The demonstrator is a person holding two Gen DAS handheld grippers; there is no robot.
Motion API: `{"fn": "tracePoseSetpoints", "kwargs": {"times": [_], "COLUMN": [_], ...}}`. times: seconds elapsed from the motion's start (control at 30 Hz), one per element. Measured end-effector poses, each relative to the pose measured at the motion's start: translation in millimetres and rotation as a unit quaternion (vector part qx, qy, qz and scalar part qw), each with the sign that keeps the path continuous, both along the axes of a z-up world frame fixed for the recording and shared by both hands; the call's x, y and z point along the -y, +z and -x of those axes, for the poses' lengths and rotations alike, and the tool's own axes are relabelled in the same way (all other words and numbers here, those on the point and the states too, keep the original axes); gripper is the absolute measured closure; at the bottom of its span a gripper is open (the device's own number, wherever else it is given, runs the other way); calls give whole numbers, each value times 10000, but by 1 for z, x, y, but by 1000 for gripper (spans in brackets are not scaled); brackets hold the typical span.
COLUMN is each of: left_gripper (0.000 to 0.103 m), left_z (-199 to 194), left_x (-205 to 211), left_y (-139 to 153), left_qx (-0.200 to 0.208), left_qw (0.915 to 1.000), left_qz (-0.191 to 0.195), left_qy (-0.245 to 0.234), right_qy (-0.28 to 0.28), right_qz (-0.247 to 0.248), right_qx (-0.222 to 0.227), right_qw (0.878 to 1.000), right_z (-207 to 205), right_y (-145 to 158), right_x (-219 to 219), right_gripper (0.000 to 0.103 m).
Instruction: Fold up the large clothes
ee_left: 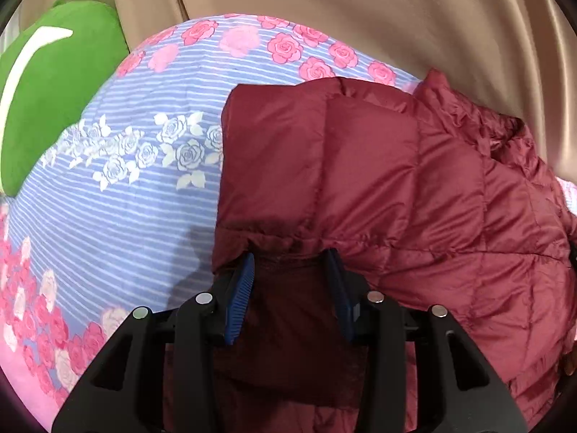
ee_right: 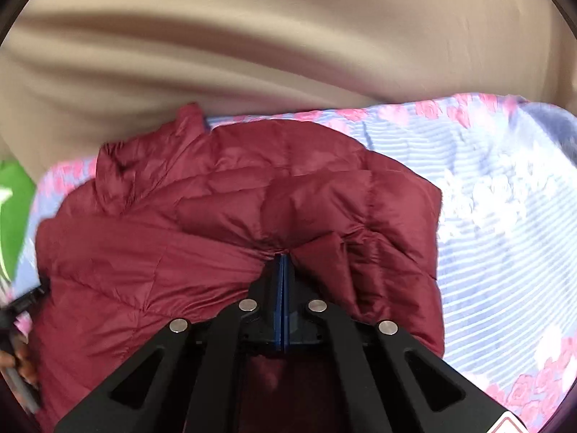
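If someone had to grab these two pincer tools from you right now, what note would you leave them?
Left gripper: jaws apart, the dark red puffer jacket's cuff lying between the pads, not pinched.
Right gripper: shut, its tips at a fold of the jacket; whether it has cloth is unclear.
The jacket lies bunched on the floral bedspread, beside a green cushion.
Done: partly gathered up.
Left: flatten it, fold the sleeves in, then fold the body.

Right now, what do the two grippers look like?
Both look the same. The left gripper has black plastic arms with triangle-shaped holes, round silver bolts and two blue ribbed pads. The right gripper has the same black arms, silver bolts and blue pads, plus a red-and-white sticker near its bottom corner.
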State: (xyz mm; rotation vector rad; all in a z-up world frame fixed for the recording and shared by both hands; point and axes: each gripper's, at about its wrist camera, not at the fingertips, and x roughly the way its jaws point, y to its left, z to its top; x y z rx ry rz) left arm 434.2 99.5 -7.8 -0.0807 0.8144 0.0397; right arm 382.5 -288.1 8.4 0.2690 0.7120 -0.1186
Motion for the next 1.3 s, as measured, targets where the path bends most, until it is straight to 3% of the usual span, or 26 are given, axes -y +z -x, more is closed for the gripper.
{"fn": "tracePoseSetpoints", "kwargs": {"times": [0.07, 0.13, 0.23, 0.27, 0.33, 0.4, 0.47, 0.5, 0.53, 0.57, 0.63, 0.7, 0.83, 0.9, 0.97, 1.0, 1.03, 1.07, 1.1, 1.13, 1.3], "left_gripper": [64, 55, 45, 43, 38, 39, 39, 35, 28, 25, 18, 18, 17, 17, 22, 36, 57, 68, 87, 95, 99], "left_z": [10, 21, 26, 21, 19, 26, 43, 53, 66, 81, 110, 145, 204, 234, 254, 257, 263, 271, 276, 281, 333], "left_x": [-1, -2, 0, -1, -11, -20, -27, -30, -35, -41, -53, -70, -88, -85, -74, -70, -64, -56, -52, -49, -45], "left_y": [8, 17, 11, 4, -2, 3, 9, 12, 14, 15, 14, 4, -19, -20, -20, -22, -21, -21, -21, -20, -2], "left_qx": [52, 178, 127, 2, -84, -68, -45, -26, -36, -55, -149, -382, -927, -926, -1032, -1092, -1104, -1116, -1114, -1174, -1172], "left_qw": [10000, 9998, 9992, 9988, 9998, 9995, 9993, 9994, 9994, 9992, 9987, 9976, 9894, 9898, 9862, 9848, 9855, 9857, 9852, 9828, 9797], "left_qz": [50, 90, -368, -480, -133, 232, 346, 353, 352, 369, 393, 435, 984, 879, 938, 914, 744, 528, 480, 566, 496], "left_qy": [66, -2, 89, 114, 154, 209, 97, 28, -53, -138, -272, -367, -521, -628, -897, -992, -1049, -1148, -1209, -1306, -1551], "right_qy": [-138, 81, 205, 150, 169, 61, 28, 7, 11, 24, 67, 86, 189, 210, 207, 203, 167, 144, 195, 217, 229], "right_qz": [190, 245, 818, 1027, 766, 489, 403, 423, 461, 496, 572, 461, -109, -327, -425, -425, -361, -256, -262, -348, -163], "right_qx": [33, 207, 107, -155, -316, -216, -78, -29, 0, 10, -169, -462, -971, -1180, -1260, -1262, -1220, -1192, -1170, -1116, -1067], "right_qw": [9997, 9995, 9964, 9945, 9964, 9986, 9992, 9991, 9989, 9988, 9982, 9978, 9950, 9923, 9909, 9909, 9917, 9924, 9926, 9929, 9939], "right_z": [12, 32, 42, 35, 36, 45, 66, 79, 98, 114, 154, 189, 259, 285, 302, 308, 314, 319, 324, 331, 377], "right_y": [12, 25, 20, 9, -3, 5, 16, 19, 21, 22, 14, 2, -22, -36, -46, -50, -51, -51, -49, -46, -24], "right_x": [-7, -19, -33, -31, -16, -8, -6, -4, -2, -1, 3, 8, 14, 9, 2, 0, -4, -10, -15, -18, -30], "right_gripper": [101, 92, 91, 99, 103, 101, 80, 72, 57, 51, 45, 42, 36, 36, 36, 36, 46, 69, 80, 93, 99]}}
